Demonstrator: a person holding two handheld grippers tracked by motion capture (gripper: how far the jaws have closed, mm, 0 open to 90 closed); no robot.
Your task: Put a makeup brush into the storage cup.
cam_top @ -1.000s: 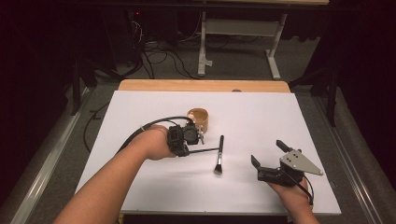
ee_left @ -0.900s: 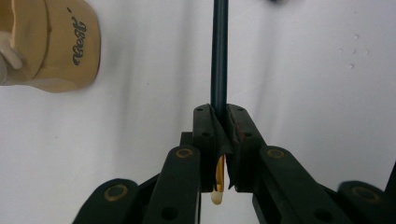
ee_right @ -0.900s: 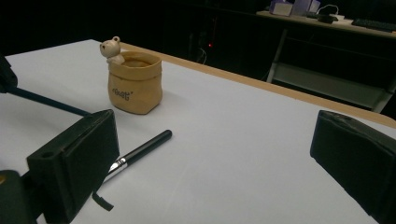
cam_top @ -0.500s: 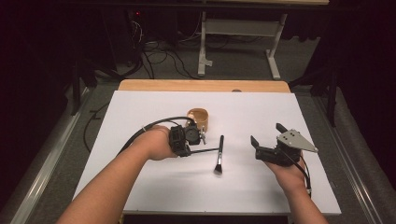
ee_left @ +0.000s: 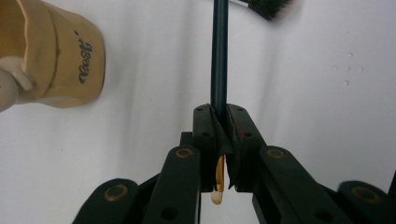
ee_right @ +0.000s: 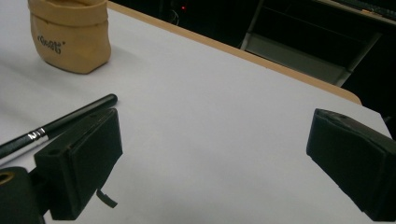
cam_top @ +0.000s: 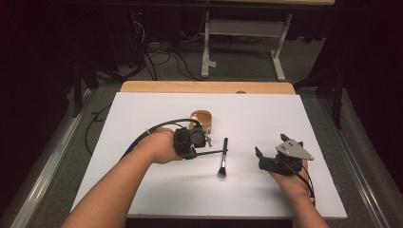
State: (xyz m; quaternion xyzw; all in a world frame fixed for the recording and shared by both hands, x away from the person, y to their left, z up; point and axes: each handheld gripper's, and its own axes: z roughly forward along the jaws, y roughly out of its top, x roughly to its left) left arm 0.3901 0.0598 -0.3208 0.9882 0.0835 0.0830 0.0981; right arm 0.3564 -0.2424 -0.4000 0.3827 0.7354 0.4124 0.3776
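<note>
White table (ee_left: 327, 116), pencil (ee_left: 219, 56) between jaws

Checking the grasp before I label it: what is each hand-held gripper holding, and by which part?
The left hand-held gripper clamps a thin dark stick at its near end; the right hand-held gripper holds nothing.

A pouch (cam_top: 202, 121) is set mid-bench (cam_top: 256, 114), toward the far edge. Just before it a thin brush (cam_top: 211, 153) is clamped crosswise in the left tool (cam_top: 205, 142); a second brush (cam_top: 222, 157) is laid just right. The right tool (cam_top: 269, 156) is held well right.
</note>
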